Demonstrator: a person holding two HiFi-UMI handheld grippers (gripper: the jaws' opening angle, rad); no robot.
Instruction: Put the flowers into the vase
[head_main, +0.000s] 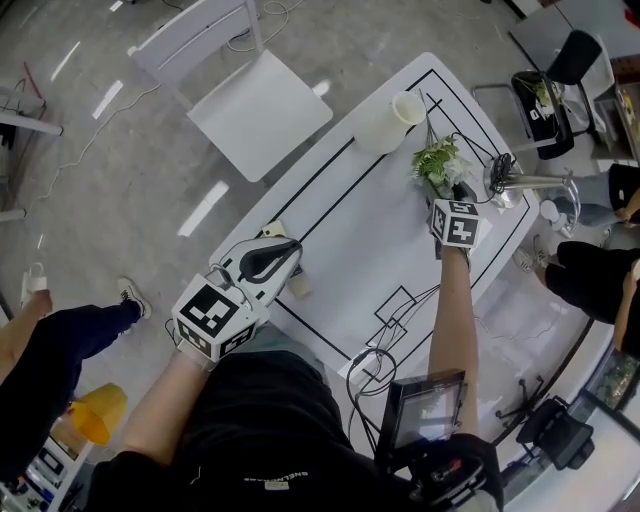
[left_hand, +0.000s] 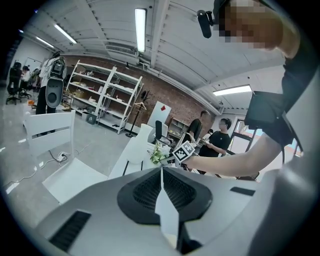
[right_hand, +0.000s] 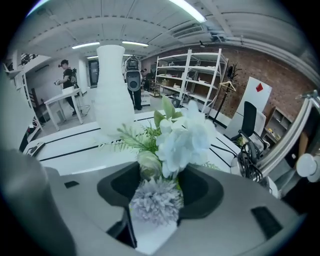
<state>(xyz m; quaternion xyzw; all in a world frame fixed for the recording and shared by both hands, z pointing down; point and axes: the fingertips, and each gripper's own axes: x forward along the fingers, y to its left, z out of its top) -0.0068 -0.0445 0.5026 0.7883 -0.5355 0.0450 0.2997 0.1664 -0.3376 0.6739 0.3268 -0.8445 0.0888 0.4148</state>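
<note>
A white vase (head_main: 390, 120) stands upright at the far end of the white table (head_main: 350, 250); the right gripper view has the vase (right_hand: 112, 95) just behind and left of the bunch. The flowers (head_main: 440, 165), white and lavender blooms with green fern, lie on the table right of the vase. My right gripper (head_main: 441, 197) reaches onto their near end. In its own view the flowers (right_hand: 185, 137) fill the gap between the jaws, and my right gripper (right_hand: 154, 202) is shut on them. My left gripper (head_main: 292, 262) hovers at the table's near left edge, away from the flowers. Its own view shows my left gripper (left_hand: 161, 185) shut and empty.
A white chair (head_main: 250, 100) stands left of the table beyond the vase. A metal stand with coiled cables (head_main: 515, 182) sits at the table's right edge beside the flowers. A small screen (head_main: 425, 410) is at the near edge. Seated people (head_main: 590, 275) are to the right.
</note>
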